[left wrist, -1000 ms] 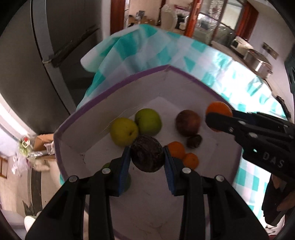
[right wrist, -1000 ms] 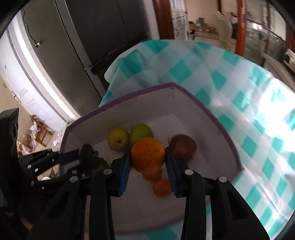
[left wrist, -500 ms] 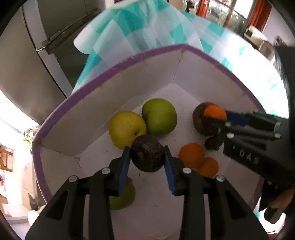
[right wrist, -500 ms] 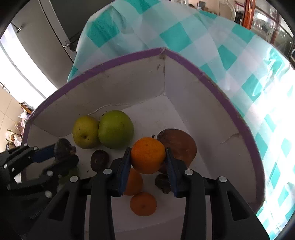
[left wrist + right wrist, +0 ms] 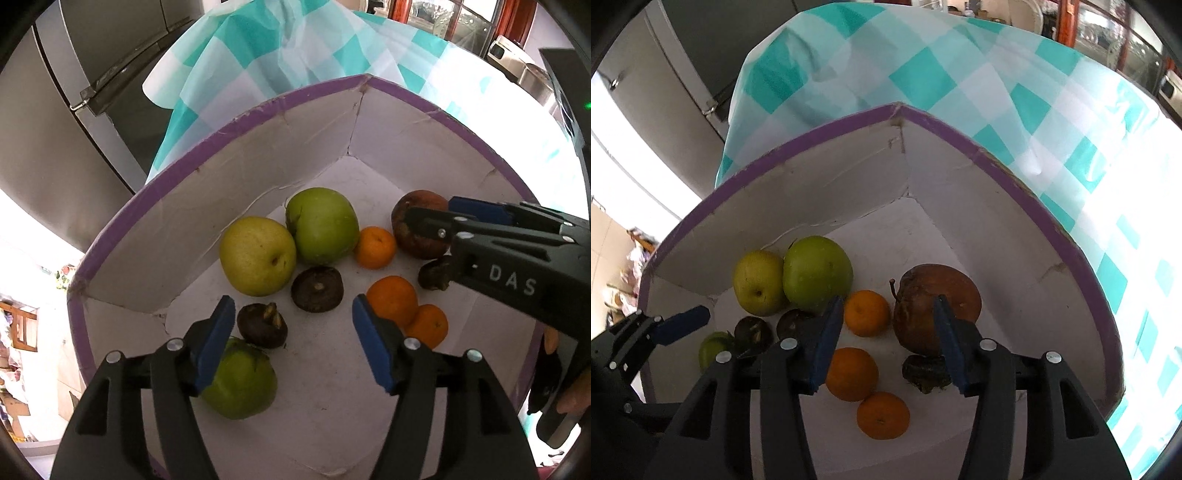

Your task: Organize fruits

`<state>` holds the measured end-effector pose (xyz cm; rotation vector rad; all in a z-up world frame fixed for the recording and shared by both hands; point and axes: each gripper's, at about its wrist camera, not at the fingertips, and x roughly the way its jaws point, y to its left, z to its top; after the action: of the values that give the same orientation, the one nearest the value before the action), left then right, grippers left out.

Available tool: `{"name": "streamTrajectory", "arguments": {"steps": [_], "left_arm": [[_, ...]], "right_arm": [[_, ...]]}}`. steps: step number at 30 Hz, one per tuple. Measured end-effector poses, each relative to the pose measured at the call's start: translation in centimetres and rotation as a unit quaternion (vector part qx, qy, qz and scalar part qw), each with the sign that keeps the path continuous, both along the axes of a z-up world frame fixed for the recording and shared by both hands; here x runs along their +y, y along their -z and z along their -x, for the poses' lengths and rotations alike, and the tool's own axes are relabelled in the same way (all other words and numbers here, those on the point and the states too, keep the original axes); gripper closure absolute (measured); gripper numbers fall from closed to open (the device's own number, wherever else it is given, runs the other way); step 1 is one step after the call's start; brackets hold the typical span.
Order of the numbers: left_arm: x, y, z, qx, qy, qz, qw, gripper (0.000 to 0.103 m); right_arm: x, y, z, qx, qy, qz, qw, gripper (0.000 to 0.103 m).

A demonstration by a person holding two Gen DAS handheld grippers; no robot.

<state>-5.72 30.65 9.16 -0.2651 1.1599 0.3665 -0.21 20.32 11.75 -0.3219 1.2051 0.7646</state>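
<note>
- Both sets of jaws stand apart and empty — the left gripper (image 5: 293, 338) hangs over a dark round fruit (image 5: 317, 283), the right gripper (image 5: 886, 341) over a small orange (image 5: 866, 313).
- All the fruit lies inside the purple-edged box (image 5: 229, 188) on the checked table (image 5: 960, 66): pear, green apples, oranges, brown apple.
- Step, as I judge it: just after a drop-off — next, lift clear and fetch more.

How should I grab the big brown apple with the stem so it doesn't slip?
Grip the brown apple across its widest middle, coming from above. Its stem points up and left, so keep the fingers off it. An orange sits on its left and a small dark fruit at its front, so close carefully between them.
</note>
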Motion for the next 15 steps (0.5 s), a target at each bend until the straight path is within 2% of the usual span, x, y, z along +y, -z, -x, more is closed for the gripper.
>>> {"name": "streamTrajectory", "arguments": {"steps": [8,10,12,14,15], "left_arm": [[-0.2,-0.2,0.0,-0.006,0.003,-0.004,1.0,0.028],[-0.3,-0.3,0.0,-0.011,0.008,-0.003,0.9999,0.022],[-0.4,-0.7,0.2,-0.021,0.011,0.003,0.9997,0.011],[-0.5,-1.3,0.6,-0.035,0.012,0.002,0.9993,0.003],[-0.6,-1.7,0.8,-0.039,0.012,-0.002,0.9992,0.002]], "right_arm": [[-0.6,-0.1,-0.6,0.008,0.012,-0.023,1.0,0.051],[-0.5,-0.2,-0.5,0.005,0.012,-0.017,1.0,0.046],[-0.6,-0.4,-0.3,0.0,0.015,-0.012,1.0,0.034],[-1.2,-1.1,0.1,-0.014,0.026,-0.015,0.999,0.025],[-1.6,-1.5,0.4,-0.02,0.031,-0.016,0.999,0.025]]}}
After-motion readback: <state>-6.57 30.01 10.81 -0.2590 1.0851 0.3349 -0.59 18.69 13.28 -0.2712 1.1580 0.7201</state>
